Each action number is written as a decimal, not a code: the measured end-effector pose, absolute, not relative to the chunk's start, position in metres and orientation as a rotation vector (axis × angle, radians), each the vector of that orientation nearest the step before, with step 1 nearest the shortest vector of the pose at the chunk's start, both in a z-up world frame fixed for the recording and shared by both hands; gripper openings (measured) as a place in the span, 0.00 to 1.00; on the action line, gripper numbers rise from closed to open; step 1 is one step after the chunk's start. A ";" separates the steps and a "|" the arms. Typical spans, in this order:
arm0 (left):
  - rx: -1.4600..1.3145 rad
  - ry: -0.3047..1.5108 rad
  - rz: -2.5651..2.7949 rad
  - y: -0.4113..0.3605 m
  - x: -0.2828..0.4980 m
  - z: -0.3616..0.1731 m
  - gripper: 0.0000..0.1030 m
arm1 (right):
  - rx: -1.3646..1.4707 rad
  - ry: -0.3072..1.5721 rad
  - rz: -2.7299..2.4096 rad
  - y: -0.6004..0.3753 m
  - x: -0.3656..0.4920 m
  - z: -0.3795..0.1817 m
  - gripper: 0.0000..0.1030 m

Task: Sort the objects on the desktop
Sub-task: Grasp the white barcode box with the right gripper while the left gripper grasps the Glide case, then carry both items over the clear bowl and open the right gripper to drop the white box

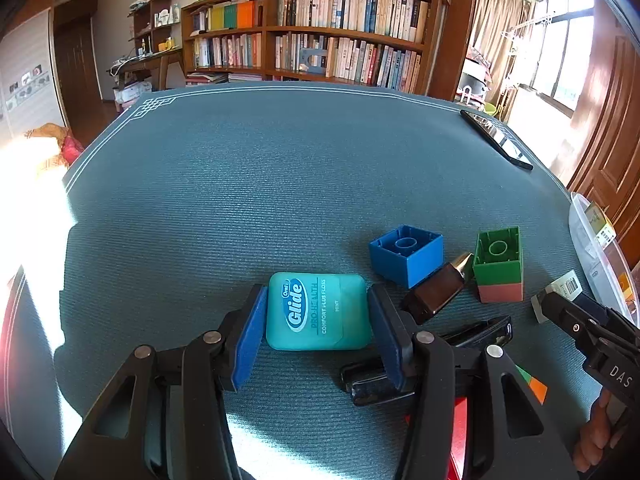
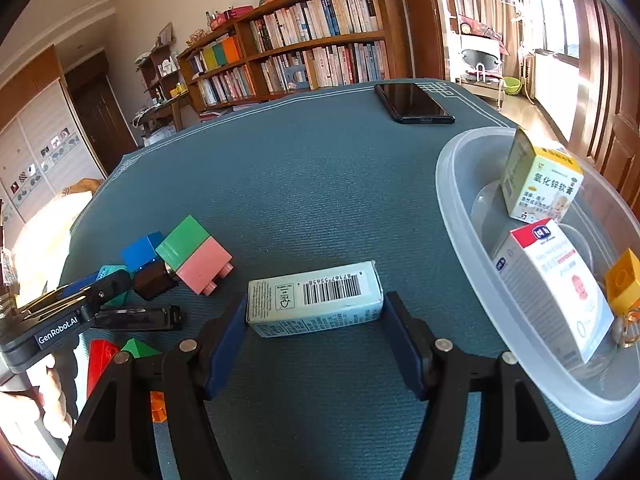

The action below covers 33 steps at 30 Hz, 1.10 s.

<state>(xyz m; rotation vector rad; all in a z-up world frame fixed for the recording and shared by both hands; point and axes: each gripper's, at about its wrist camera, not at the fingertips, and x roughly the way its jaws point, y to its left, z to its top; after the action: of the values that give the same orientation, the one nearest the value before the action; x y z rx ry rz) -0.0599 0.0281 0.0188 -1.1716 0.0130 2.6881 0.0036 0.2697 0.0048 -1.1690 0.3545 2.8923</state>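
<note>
Left wrist view: floss case between the blue pads, carton likewise bracketed on the right.

Left gripper (image 1: 318, 320) has the teal floss case (image 1: 318, 312) lying flat on the green mat (image 1: 280, 160) at 12 o'clock from the wrist, its printed long axis running fore-and-aft along the fingers; both pads stand at the case's side walls, and firm pinching cannot be confirmed from this picture. Blue block (image 1: 406, 254) and brown bottle (image 1: 436, 290) sit near, at 2 o'clock. Right gripper (image 2: 316, 334) straddles the pale barcode carton (image 2: 314, 304), whose long axis lies crosswise, from 9 to 3 o'clock; pads are spread just beside its ends, contact uncertain. Clear tub (image 2: 472, 248) waits at 2 o'clock of that carton, nearer the right hand. Case looks glossy and rigid; judged slippery.
</note>
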 end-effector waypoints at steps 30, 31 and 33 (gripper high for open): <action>-1.050 0.088 2.616 0.096 -0.028 0.069 0.53 | -0.865 0.410 2.995 0.313 0.048 0.066 0.69; -1.045 0.097 2.608 0.101 -0.027 0.071 0.53 | -0.858 0.406 2.976 0.320 0.048 0.067 0.69; -1.030 0.119 2.595 0.114 -0.025 0.074 0.53 | -0.843 0.404 2.940 0.335 0.049 0.069 0.69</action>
<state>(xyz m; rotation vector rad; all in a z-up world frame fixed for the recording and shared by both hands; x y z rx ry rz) -0.0253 0.1140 0.0742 -1.0296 0.1194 2.5946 0.0495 0.3354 0.0689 -0.8429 0.4045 2.9401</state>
